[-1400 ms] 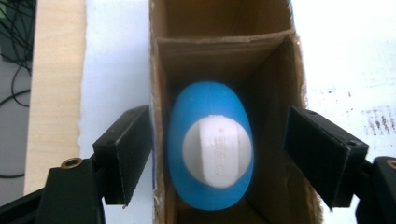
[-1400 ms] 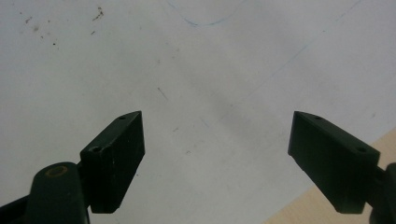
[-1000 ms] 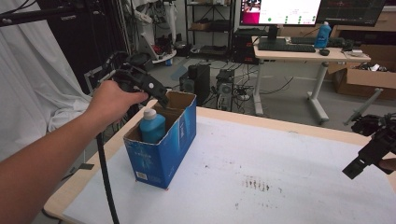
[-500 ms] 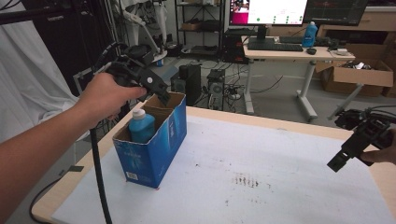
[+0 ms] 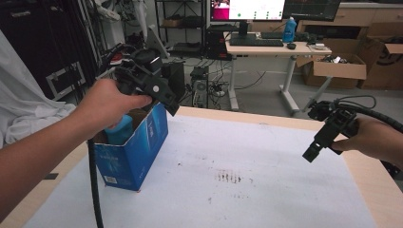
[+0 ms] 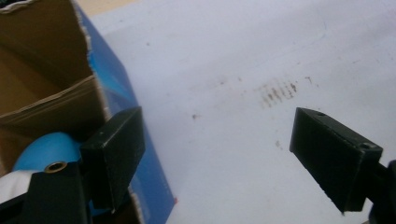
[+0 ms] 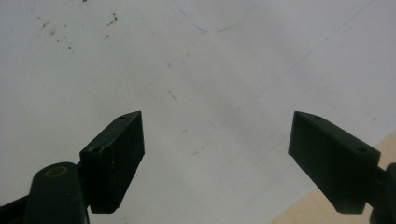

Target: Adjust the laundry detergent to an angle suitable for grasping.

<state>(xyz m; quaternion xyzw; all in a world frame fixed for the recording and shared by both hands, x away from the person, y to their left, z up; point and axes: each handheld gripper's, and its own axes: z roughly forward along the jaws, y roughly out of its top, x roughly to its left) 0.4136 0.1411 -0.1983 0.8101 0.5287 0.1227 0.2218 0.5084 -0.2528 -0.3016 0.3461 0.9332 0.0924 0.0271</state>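
Observation:
An open blue cardboard box stands on the left of the white table sheet, with a blue bottle upright inside it. My left gripper hovers by the box's far right rim. In the left gripper view the box wall and the bottle top lie to the left. Its jaws have just been opening and stand open over the bare sheet with nothing between them. My right gripper hangs open above the table's right side, and between its jaws is nothing but the sheet.
A smudge of dark marks sits mid-sheet. The wooden table edge runs under my right hand. A black cable trails down from the left gripper in front of the box. Desks, boxes and shelving stand beyond the table.
My left gripper has moved from above the bottle in the box to the right, past the box's rim, leaving the bottle inside. The right gripper has kept still.

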